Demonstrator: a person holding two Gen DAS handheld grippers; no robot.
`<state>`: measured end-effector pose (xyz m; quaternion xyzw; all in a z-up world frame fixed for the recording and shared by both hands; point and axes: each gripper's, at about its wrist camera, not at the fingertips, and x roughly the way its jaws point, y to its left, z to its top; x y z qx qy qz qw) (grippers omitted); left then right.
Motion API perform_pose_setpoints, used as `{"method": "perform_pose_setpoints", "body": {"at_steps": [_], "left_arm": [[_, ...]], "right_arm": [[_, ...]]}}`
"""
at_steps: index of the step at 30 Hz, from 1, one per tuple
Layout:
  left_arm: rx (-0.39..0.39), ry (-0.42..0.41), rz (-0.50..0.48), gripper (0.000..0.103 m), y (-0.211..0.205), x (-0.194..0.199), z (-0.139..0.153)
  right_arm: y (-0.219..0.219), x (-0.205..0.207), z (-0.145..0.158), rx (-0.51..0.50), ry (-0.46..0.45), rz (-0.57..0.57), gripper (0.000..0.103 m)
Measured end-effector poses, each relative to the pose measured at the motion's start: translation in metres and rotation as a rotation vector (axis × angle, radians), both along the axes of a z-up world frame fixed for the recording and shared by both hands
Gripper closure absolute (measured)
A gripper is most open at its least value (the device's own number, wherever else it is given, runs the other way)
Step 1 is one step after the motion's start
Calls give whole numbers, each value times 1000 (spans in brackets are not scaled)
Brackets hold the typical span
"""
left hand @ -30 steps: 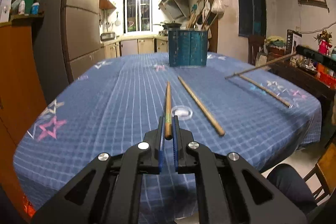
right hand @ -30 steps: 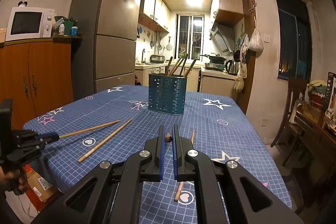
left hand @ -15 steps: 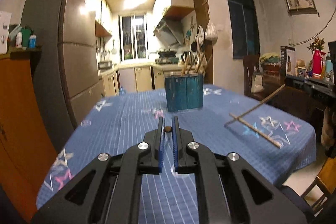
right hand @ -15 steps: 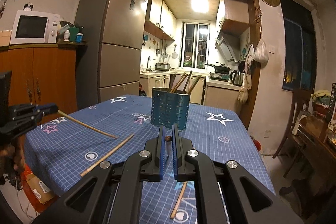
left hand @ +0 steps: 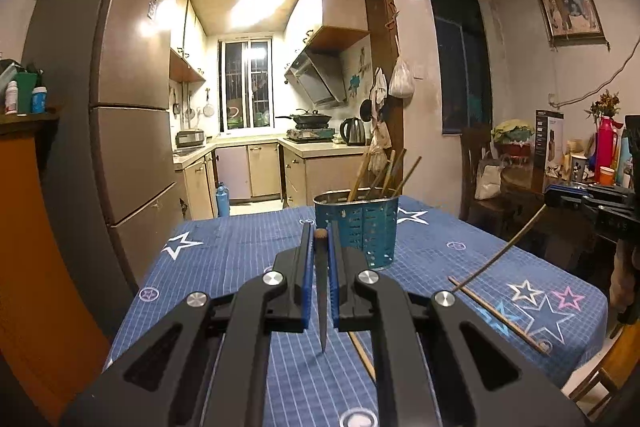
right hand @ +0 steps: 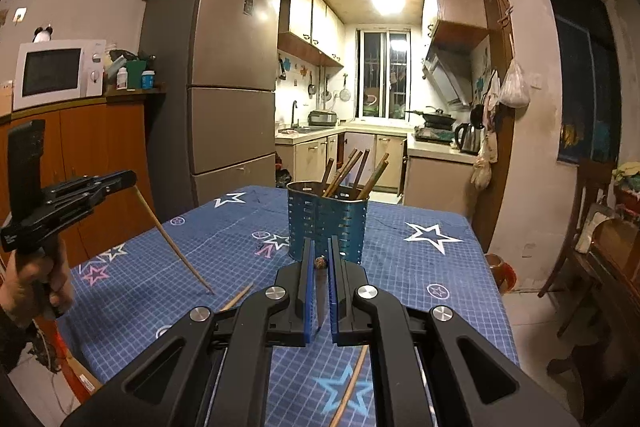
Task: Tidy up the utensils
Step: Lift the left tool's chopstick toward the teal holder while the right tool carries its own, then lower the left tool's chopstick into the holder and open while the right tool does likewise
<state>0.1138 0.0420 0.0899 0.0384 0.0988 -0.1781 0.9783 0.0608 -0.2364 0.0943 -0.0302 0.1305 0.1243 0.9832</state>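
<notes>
Above the star-print tablecloth (left hand: 240, 251), the left gripper (left hand: 320, 239) and right gripper (right hand: 320, 259) each clamp one chopstick (left hand: 323, 307) (right hand: 319, 303), tips slanting down. No readable writing. Ahead stands the blue perforated utensil holder (right hand: 326, 223); loose chopsticks (left hand: 496, 311) lie nearby.

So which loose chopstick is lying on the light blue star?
The chopstick just under the right gripper. The other loose one lies further left, on plain checked cloth.

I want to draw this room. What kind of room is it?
It looks like a home dining area by a kitchen: a table, a tall fridge, and a stove beyond.
</notes>
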Motion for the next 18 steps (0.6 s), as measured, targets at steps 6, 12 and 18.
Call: {"method": "perform_pose_setpoints", "body": {"at_steps": [6,12,18], "left_arm": [[28,14,6,98,-11,23,7],[19,25,3,98,-14,43,19],[6,18,-13,98,-19,63,44]], "right_arm": [[4,27,18,-6,18,21,96],[14,48,37,-16,26,47,96],[19,71,66,-14,18,55,96]]}}
